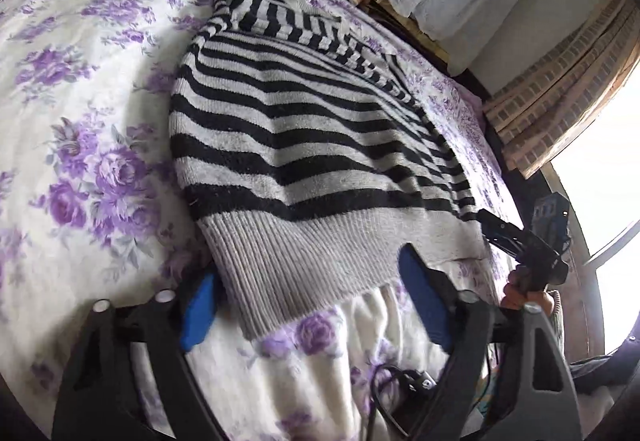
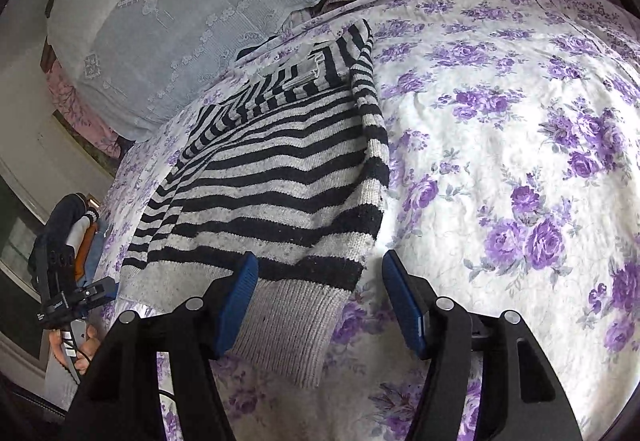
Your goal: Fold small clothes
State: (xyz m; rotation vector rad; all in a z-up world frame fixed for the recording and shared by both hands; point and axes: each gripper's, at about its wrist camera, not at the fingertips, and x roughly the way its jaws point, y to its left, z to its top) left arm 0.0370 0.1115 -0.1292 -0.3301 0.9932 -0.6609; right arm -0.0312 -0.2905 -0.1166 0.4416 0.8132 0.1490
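A black-and-white striped knit sweater (image 1: 304,129) with a grey ribbed hem lies flat on a floral bedsheet, sleeves folded in. My left gripper (image 1: 308,305) is open, its blue pads straddling the hem's near corner just above the cloth. The sweater also shows in the right wrist view (image 2: 280,177). My right gripper (image 2: 320,301) is open over the hem's other corner, one pad above the ribbing, the other above the sheet. Each gripper shows at the edge of the other's view: the right gripper (image 1: 520,241) and the left gripper (image 2: 80,297).
The white sheet with purple roses (image 2: 500,161) covers the bed. A pale lace-covered pillow (image 2: 192,13) lies at the head. A bright window (image 1: 600,161) and patterned curtain (image 1: 560,89) stand beside the bed. A black cable (image 1: 400,385) lies near the front edge.
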